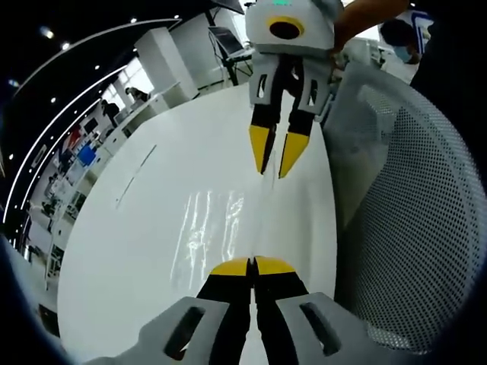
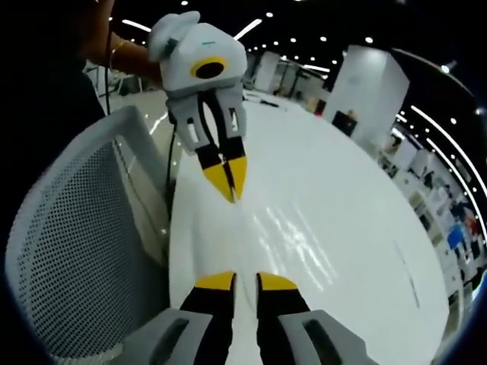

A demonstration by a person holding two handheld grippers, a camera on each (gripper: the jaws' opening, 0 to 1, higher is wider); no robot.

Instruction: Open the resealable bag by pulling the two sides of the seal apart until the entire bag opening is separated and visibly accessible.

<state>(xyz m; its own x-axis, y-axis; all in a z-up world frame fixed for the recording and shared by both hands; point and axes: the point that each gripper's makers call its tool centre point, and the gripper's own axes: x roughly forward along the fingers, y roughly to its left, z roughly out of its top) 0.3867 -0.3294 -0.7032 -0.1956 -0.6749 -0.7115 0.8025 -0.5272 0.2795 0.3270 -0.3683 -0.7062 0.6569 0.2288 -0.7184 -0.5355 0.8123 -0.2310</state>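
A clear resealable bag [image 1: 207, 226] lies flat on the white table [image 1: 122, 251], showing mostly as glossy streaks. One edge of it runs as a thin line between the two grippers. My left gripper [image 1: 253, 265] has its yellow tips pressed together where that edge ends, shut on the bag. It faces me from the top of the right gripper view [image 2: 229, 182]. My right gripper [image 2: 245, 282] stands over the same edge with a narrow gap between its tips, open. In the left gripper view it points down from the top [image 1: 277, 161]. The bag [image 2: 300, 232] looks flat.
A white mesh chair back [image 1: 411, 228] stands close against the table edge beside both grippers, also in the right gripper view [image 2: 76, 228]. A person's arm [image 1: 365, 15] holds the far gripper. Desks and white pillars fill the hall behind.
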